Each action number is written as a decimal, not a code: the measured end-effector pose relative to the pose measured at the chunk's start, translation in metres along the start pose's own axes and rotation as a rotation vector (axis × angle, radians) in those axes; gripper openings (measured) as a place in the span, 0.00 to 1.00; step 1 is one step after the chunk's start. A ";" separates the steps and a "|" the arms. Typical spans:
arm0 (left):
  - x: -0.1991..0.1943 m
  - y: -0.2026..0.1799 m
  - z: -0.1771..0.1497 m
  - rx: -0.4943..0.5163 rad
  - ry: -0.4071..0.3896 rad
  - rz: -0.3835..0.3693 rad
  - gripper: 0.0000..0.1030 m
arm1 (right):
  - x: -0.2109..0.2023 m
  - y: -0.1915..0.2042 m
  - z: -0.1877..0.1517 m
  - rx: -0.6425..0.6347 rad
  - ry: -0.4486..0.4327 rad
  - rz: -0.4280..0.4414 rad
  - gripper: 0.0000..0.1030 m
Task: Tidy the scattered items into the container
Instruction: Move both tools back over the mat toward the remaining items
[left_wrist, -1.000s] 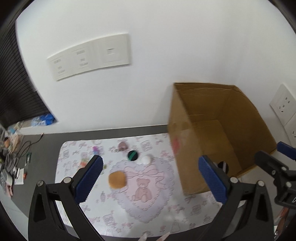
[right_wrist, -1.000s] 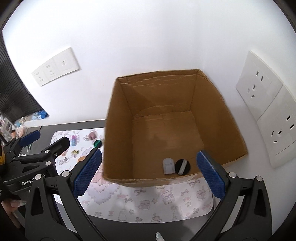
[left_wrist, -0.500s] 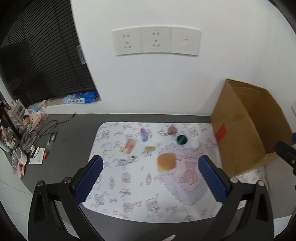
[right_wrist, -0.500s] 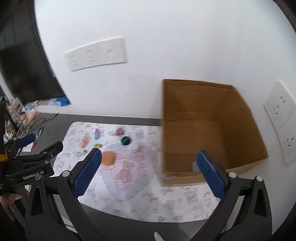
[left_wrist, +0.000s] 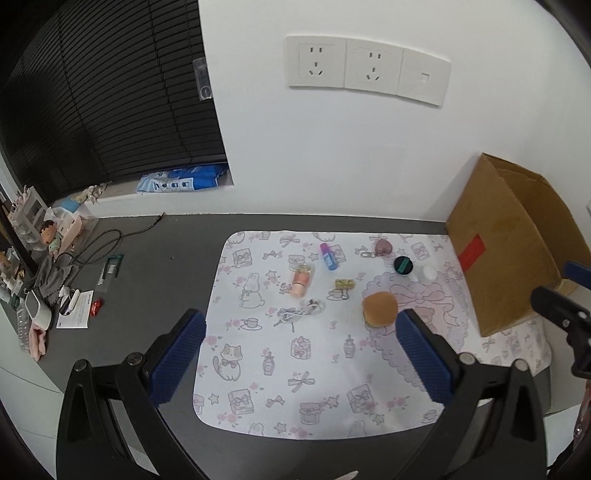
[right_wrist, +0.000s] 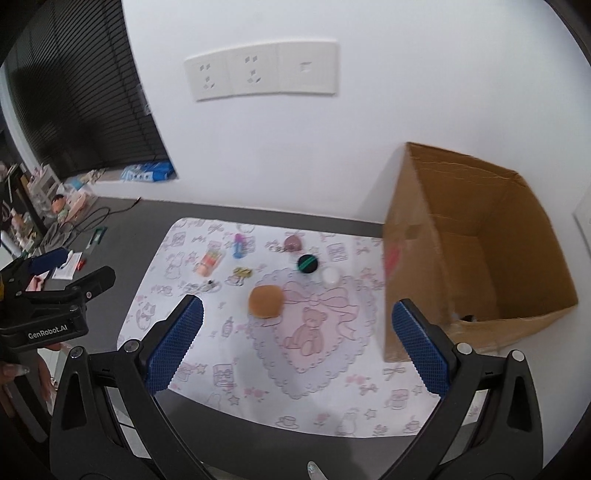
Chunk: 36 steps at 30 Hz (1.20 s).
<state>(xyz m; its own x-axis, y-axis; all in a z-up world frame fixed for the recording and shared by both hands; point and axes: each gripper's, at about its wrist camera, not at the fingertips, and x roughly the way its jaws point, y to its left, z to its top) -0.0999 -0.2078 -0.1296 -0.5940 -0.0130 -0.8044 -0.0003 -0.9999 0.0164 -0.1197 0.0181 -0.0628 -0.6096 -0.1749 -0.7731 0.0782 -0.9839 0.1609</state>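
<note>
Clutter remains on the patterned mat (left_wrist: 332, 387): a bun-shaped toy (left_wrist: 379, 308) at centre right of the left wrist view, with a black jar (left_wrist: 403, 264), a white cap (left_wrist: 429, 273), a pink heart charm (left_wrist: 383, 246), a blue tube (left_wrist: 328, 256), a peach bottle (left_wrist: 301, 280), a small gold box (left_wrist: 344, 284) and a coiled cable (left_wrist: 301, 311) spread above and left of it. The cardboard box (right_wrist: 480, 258) stands at the right edge of both views, open side up. Both the left gripper (left_wrist: 301, 354) and the right gripper (right_wrist: 297, 339) hover empty with jaws wide apart. Likely risks: the round toy could roll or squash out of a pinch, the small cap could skid on the mat, and a careless swing could clip the box wall.
</note>
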 end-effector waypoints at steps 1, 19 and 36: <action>0.004 0.005 -0.002 -0.005 -0.004 0.010 1.00 | 0.005 0.004 0.000 -0.010 0.013 0.003 1.00; 0.122 -0.003 -0.030 0.120 0.054 -0.036 1.00 | 0.139 0.032 -0.022 -0.051 0.176 0.061 1.00; 0.236 -0.004 -0.065 0.180 0.141 -0.079 1.00 | 0.258 0.015 -0.059 -0.045 0.296 0.089 1.00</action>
<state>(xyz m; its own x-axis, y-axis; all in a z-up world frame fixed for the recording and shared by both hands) -0.1878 -0.2074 -0.3578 -0.4681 0.0510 -0.8822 -0.1932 -0.9801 0.0458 -0.2289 -0.0441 -0.2962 -0.3427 -0.2571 -0.9036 0.1600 -0.9637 0.2135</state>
